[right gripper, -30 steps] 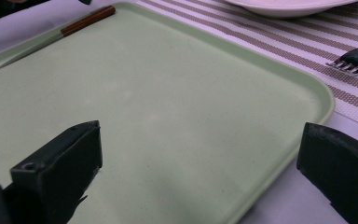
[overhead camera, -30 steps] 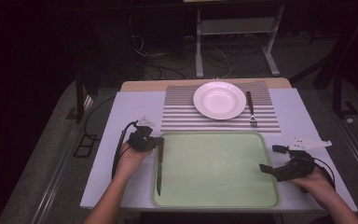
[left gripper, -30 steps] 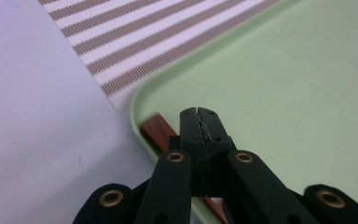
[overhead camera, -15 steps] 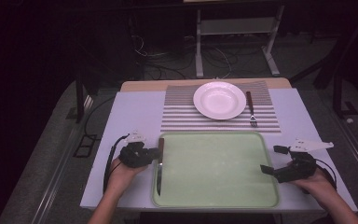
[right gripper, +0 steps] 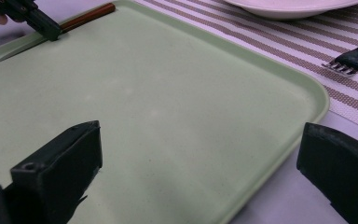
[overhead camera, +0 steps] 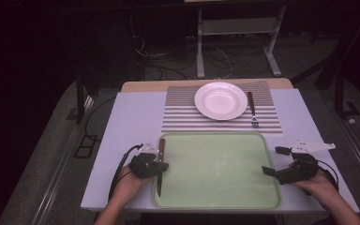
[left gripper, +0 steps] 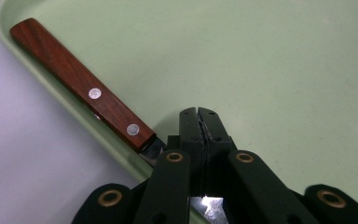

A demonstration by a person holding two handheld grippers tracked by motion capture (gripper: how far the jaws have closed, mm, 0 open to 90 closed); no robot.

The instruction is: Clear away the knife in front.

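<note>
The left gripper [overhead camera: 161, 165] has just slid nearer along the wooden-handled table knife [overhead camera: 160, 164] and reclamped on its blade at the pale green plastic tray's [overhead camera: 215, 206] left rim. A lift looks next. The right gripper [overhead camera: 277, 161] waits wide apart at the tray's right edge.

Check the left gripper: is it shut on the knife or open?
Shut on the knife. In the left gripper view, the left gripper has its jaws pressed together over the blade beside the wooden handle, at the green tray's edge.

Overhead, two close-ups — shared tray [overhead camera: 215, 187]

Dim room: grey floor [overhead camera: 37, 154], tangled cables [overhead camera: 168, 51], white metal stand [overhead camera: 234, 33] behind.
</note>
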